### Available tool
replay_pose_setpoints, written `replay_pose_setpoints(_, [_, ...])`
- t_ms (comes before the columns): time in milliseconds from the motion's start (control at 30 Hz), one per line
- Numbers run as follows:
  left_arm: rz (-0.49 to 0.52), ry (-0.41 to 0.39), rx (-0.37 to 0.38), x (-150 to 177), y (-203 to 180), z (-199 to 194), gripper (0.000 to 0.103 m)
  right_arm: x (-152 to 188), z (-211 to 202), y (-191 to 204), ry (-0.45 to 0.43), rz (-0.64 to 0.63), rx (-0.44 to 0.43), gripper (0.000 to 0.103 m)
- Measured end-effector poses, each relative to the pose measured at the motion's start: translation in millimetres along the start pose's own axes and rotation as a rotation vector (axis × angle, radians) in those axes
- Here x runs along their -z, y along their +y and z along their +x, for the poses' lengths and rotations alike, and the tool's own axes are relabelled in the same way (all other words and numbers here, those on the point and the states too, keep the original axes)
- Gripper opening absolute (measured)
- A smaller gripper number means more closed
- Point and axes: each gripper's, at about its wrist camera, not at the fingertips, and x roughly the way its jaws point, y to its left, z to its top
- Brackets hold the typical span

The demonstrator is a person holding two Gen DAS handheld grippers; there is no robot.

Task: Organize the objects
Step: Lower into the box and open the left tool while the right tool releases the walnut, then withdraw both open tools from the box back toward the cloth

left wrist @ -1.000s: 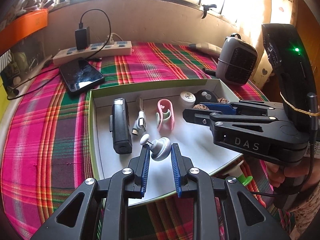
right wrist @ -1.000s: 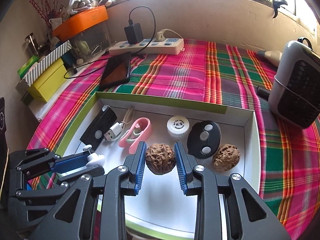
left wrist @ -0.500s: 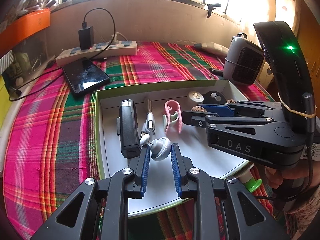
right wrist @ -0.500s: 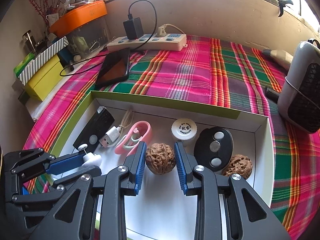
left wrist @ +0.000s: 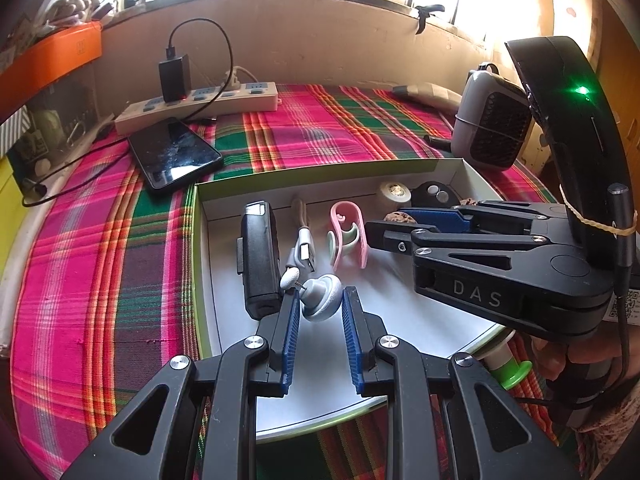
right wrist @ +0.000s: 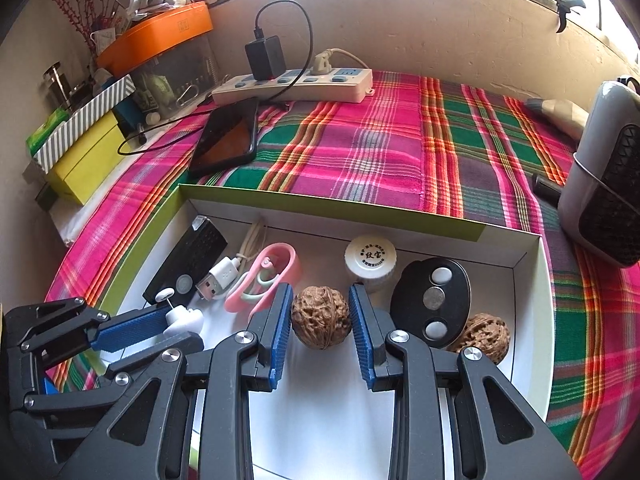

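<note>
My left gripper (left wrist: 320,304) is shut on a small white-grey knob with a pin and bead (left wrist: 320,302), held over the left part of the white box (left wrist: 320,170). The same left gripper (right wrist: 182,322) shows at lower left in the right wrist view, with the white knob (right wrist: 184,317) between its blue pads. My right gripper (right wrist: 320,316) is shut on a brown walnut (right wrist: 321,316) over the middle of the box (right wrist: 532,280). In the left wrist view the right gripper (left wrist: 396,220) reaches in from the right, the walnut (left wrist: 400,217) mostly hidden.
In the box lie a black device (right wrist: 188,268), a USB cable (right wrist: 220,280), a pink clip (right wrist: 268,276), a white round lid (right wrist: 370,258), a black oval remote (right wrist: 436,302) and a second walnut (right wrist: 484,336). On the plaid cloth: phone (right wrist: 228,140), power strip (right wrist: 292,84), grey heater (right wrist: 604,184).
Both grippers keep their holds. The views have shifted slightly, so the box and its contents sit a little further right in the left wrist view.
</note>
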Motion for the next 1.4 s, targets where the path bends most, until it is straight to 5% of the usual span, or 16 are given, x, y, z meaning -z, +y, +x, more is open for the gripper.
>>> replay_pose_setpoints(433, [0.002, 0.003, -0.016, -0.5, 0.3, 0.1, 0.02, 0.7, -1.9, -3.0, -0.006, 0.021, 0.0, 0.031])
replay_pose_setpoints(567, [0.001, 0.003, -0.02, -0.1, 0.7, -0.1, 0.021, 1.1, -2.8, -2.4, -0.011, 0.024, 0.002, 0.041])
replay_pose_setpoints(1400, [-0.016, -0.001, -0.027, 5.1, -0.3, -12.5, 0.032, 5.4, -19.5, -1.1, -0.04, 0.053, 0.021, 0.042])
